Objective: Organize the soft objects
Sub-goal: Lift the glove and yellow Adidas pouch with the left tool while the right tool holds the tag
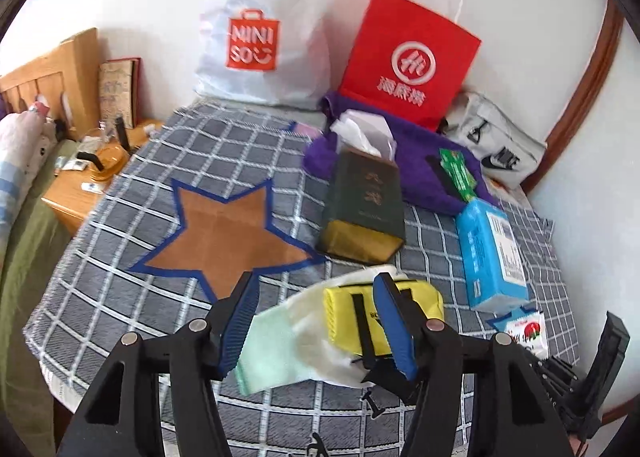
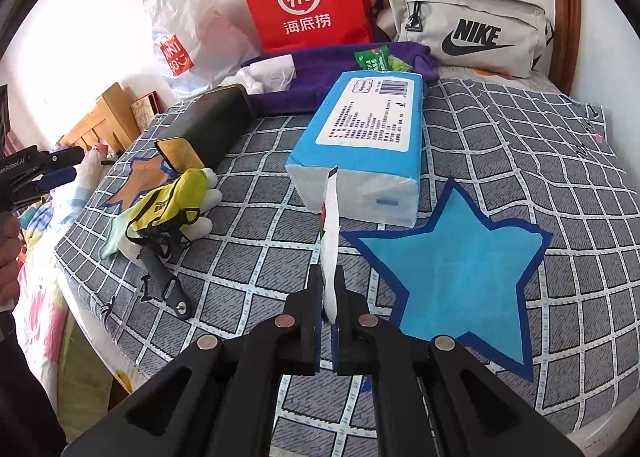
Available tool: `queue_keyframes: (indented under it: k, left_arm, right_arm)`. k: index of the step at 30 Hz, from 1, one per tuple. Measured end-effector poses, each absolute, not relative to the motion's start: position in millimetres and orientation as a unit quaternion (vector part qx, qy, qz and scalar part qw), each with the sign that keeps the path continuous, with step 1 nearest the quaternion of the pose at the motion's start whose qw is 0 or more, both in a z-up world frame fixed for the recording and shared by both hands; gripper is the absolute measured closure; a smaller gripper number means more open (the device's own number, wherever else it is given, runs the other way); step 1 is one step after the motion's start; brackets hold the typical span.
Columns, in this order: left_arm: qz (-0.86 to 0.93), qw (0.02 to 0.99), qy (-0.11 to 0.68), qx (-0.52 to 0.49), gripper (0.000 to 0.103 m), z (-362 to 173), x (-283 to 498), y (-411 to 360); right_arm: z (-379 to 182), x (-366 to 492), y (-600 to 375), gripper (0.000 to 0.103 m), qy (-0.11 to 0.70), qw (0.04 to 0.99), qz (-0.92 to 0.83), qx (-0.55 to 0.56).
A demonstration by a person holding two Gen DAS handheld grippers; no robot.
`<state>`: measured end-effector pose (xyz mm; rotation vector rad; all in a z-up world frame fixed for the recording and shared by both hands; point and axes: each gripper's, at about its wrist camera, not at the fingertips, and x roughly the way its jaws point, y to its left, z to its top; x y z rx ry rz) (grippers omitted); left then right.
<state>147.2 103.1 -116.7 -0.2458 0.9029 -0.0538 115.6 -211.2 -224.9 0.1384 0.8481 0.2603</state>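
Left wrist view: blue-padded fingers (image 1: 316, 321) of the left gripper are seen parted, hovering above the bed, pressing on nothing. Below and between them a pale glove (image 1: 288, 341) lies flat on the grey checked blanket (image 1: 120, 297), with a yellow pouch (image 1: 384, 313) resting on it. An orange star patch (image 1: 224, 233) lies just beyond. Further back are listed a dark green box (image 1: 364, 209), a blue tissue pack (image 1: 492, 253), a purple towel (image 1: 420, 161), a red paper bag (image 1: 408, 61) and a white plastic bag (image 1: 264, 29).

Right wrist view: fingers (image 2: 329, 289) of the right gripper are closed on a thin white sachet (image 2: 330, 233), held edge-on and upright. A blue star patch (image 2: 460, 265) lies to the right, the tissue pack (image 2: 360, 145) just behind. Glove and pouch (image 2: 168, 205) lie left, near a grey strap handle (image 2: 168, 281). A grey Nike bag (image 2: 464, 25) leans at the back.
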Motion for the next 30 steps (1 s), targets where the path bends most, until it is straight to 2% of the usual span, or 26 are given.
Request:
queue_keyframes:
  k: [12,15,17,19,21,26,28,30]
  left_arm:
    - [-0.067,0.836,0.528,-0.135,0.047,-191.3,177.6,75.8]
    - [-0.086,0.831,0.529,-0.15,0.047,-196.7,179.1,72.7]
    - [-0.092,0.834,0.525,-0.145,0.056,-196.2,179.5,69.7]
    - [-0.096,0.834,0.524,-0.145,0.072,-195.2,180.3,67.5]
    - [-0.1,0.84,0.514,-0.139,0.076,-190.5,178.2,66.9]
    - [-0.105,0.828,0.534,-0.136,0.071,-202.6,185.0,65.5]
    - [-0.125,0.827,0.528,-0.149,0.057,-202.3,184.9,66.7]
    - [-0.123,0.83,0.525,-0.142,0.057,-202.3,184.1,63.6]
  right_arm:
    - [-235.0,118.4,-230.0,0.099,0.422,0.898,0.102,0.067]
    - [-239.3,121.4,-230.8,0.099,0.428,0.896,0.1,0.064]
    - [-241.9,124.4,-229.8,0.099,0.431,0.894,0.101,0.062]
    - [-243.6,128.2,-228.7,0.099,0.433,0.894,0.101,0.06]
    - [-243.7,130.6,-227.8,0.099,0.432,0.894,0.102,0.06]
    - [-244.2,134.2,-226.5,0.099,0.433,0.894,0.102,0.06]
    - [-245.0,134.9,-225.0,0.098,0.432,0.894,0.102,0.058]
    - [-245.6,136.2,-223.3,0.098,0.433,0.893,0.103,0.058]
